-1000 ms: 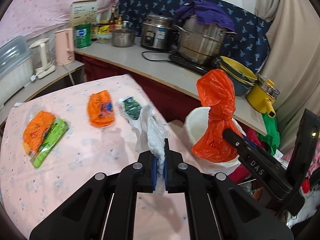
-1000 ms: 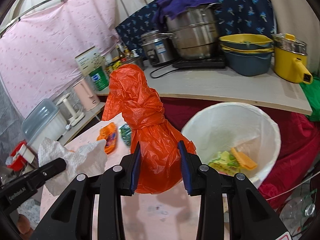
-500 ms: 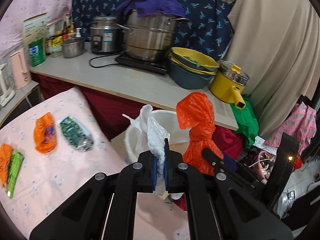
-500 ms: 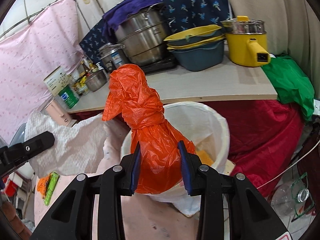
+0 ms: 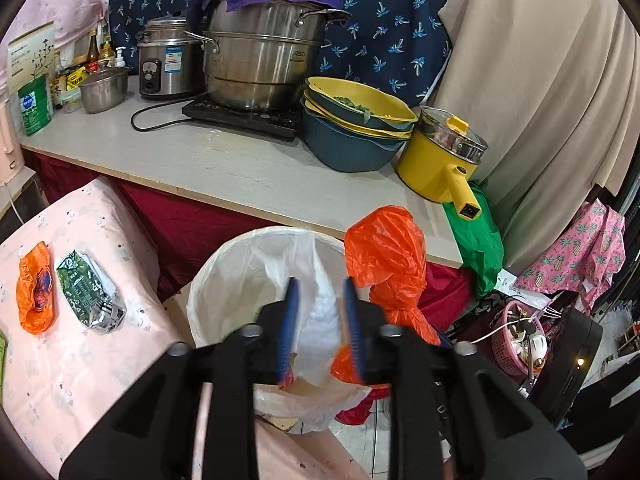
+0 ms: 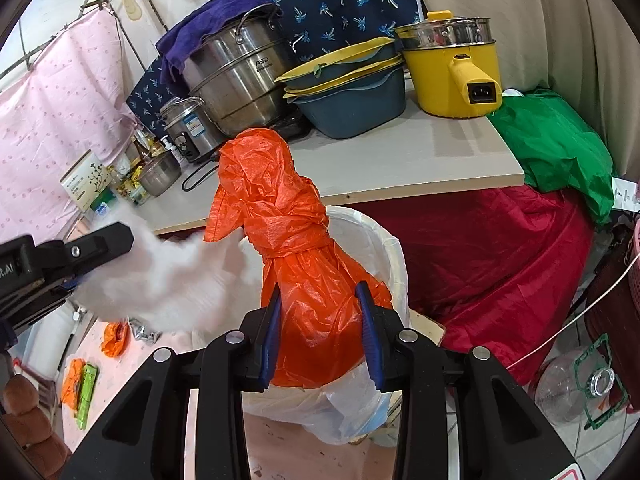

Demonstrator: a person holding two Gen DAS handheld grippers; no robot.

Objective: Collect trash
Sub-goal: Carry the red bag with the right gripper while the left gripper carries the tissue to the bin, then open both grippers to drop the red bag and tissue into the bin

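Observation:
My left gripper is open over the white lined trash bin. The crumpled white paper towel sits loose between its blue pads, blurred, over the bin's mouth; it also shows as a white blur in the right wrist view. My right gripper is shut on a knotted orange plastic bag and holds it upright over the bin's rim. The bag also shows in the left wrist view, just right of my left gripper.
An orange wrapper and a green foil packet lie on the pink table at left. A counter behind the bin holds pots, bowls and a yellow cooker. Clutter lies on the floor at right.
My left gripper has opened, letting go of the paper towel over the bin. Both grippers have moved closer to the bin. The right gripper still holds the orange bag.

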